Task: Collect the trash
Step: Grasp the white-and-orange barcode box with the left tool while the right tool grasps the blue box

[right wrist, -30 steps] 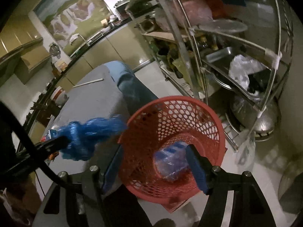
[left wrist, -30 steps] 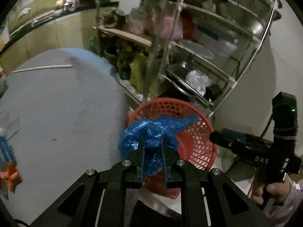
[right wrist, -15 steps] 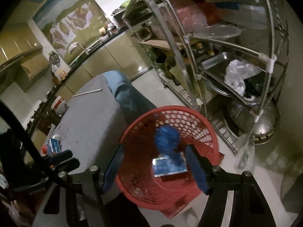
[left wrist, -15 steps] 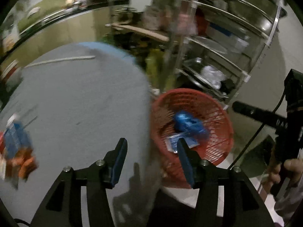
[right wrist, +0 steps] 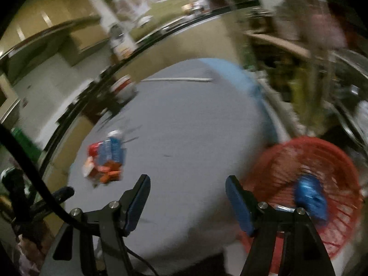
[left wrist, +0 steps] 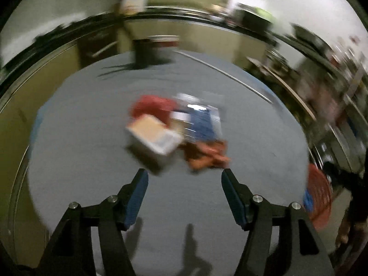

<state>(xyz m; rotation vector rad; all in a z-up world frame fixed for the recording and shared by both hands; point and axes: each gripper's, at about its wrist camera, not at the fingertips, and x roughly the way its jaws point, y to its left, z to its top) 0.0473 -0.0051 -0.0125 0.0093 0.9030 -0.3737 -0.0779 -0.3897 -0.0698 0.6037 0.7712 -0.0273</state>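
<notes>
Basket (right wrist: 322, 161) holds blue bag (right wrist: 310, 197); both tongs spread, empty.

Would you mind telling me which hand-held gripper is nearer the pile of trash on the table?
Left. The left hand-held gripper is open just short of the trash pile. The right hand-held gripper is further off beside the red basket.
</notes>
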